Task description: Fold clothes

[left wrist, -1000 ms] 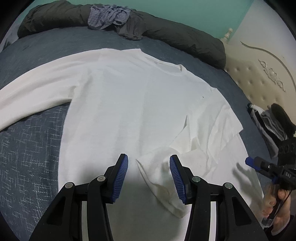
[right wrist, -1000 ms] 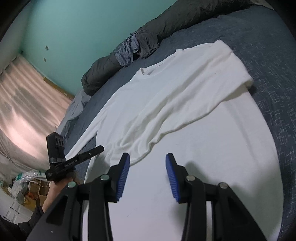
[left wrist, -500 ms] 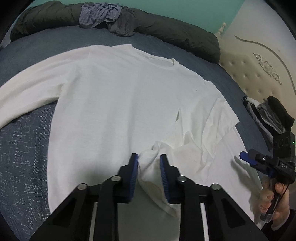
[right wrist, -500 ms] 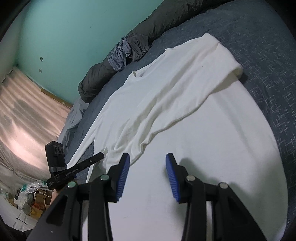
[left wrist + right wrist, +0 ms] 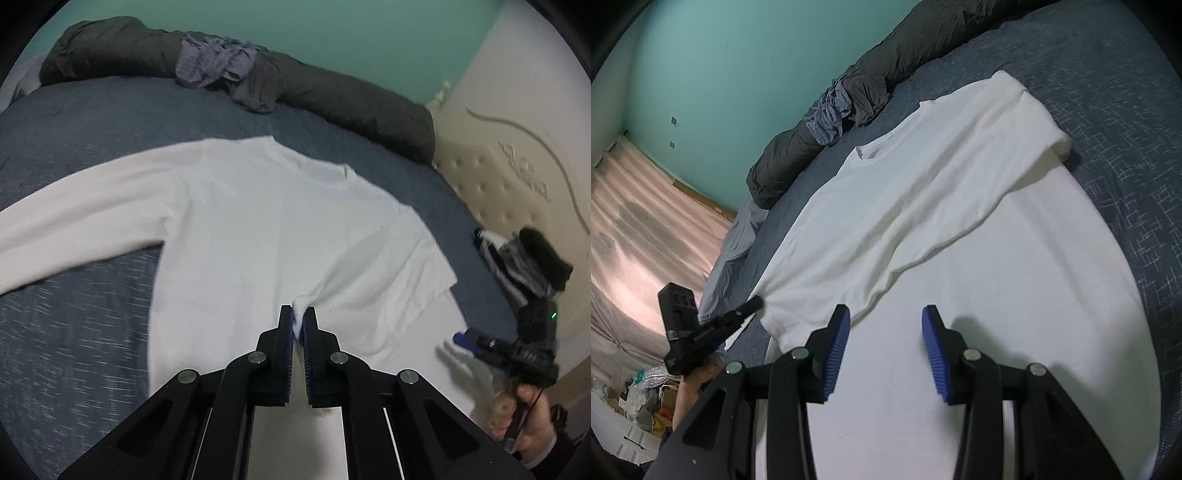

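Pinching the cuff of the folded sleeve [image 5: 301, 303], my left gripper [image 5: 298, 321] has its jaws pressed together on only a small bunch of cloth. The white long-sleeved shirt [image 5: 258, 221] lies spread on the bed [image 5: 74, 332]. If I pull fast, the cuff can slip out, or the whole shirt can drag and wrinkle. My right gripper [image 5: 884, 325] hovers above the hem with jaws spread, holding nothing down.

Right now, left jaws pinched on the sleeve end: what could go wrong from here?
1. The left gripper holds only a small bunch of the white long-sleeved shirt's folded sleeve; it may slip out.
2. The right gripper stands open, pinning nothing, so pulling could drag the shirt across the blue-grey bedspread.
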A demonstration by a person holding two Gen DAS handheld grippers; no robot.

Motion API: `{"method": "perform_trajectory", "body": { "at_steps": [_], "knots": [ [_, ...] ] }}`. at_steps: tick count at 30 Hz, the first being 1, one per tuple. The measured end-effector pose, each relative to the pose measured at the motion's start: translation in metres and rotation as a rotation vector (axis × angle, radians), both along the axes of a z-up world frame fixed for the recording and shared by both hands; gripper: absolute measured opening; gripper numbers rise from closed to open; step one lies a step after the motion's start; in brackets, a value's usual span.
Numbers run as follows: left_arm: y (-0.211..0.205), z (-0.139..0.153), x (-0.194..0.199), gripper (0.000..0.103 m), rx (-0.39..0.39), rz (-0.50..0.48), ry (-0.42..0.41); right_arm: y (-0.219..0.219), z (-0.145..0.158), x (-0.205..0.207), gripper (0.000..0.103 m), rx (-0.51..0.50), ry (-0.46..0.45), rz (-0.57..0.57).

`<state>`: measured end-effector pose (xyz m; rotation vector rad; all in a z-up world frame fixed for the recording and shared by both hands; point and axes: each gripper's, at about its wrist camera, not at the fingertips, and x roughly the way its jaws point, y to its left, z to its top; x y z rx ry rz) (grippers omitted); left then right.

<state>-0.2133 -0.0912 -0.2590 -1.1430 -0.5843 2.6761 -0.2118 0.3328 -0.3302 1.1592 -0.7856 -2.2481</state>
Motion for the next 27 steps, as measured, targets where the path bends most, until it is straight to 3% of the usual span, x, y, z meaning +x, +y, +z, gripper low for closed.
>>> {"method": "perform_trajectory", "body": {
  "at_steps": [6, 16, 18, 27],
  "knots": [
    [-0.015, 0.005, 0.012, 0.005, 0.090, 0.022, 0.002, 0.000, 0.000, -0.001, 0.041, 0.000, -0.002, 0.001],
    [-0.032, 0.002, 0.031, 0.005, 0.127, 0.045, -0.014, -0.002, 0.001, -0.003, 0.041, 0.001, -0.004, -0.001],
    [-0.033, -0.001, 0.032, 0.005, 0.097, 0.049, -0.022, -0.002, 0.002, -0.003, 0.041, 0.004, -0.003, -0.003],
    [-0.040, -0.037, 0.020, 0.006, 0.108, 0.073, -0.108, -0.003, -0.001, -0.003, 0.041, 0.000, -0.015, -0.009]
  ]
}}
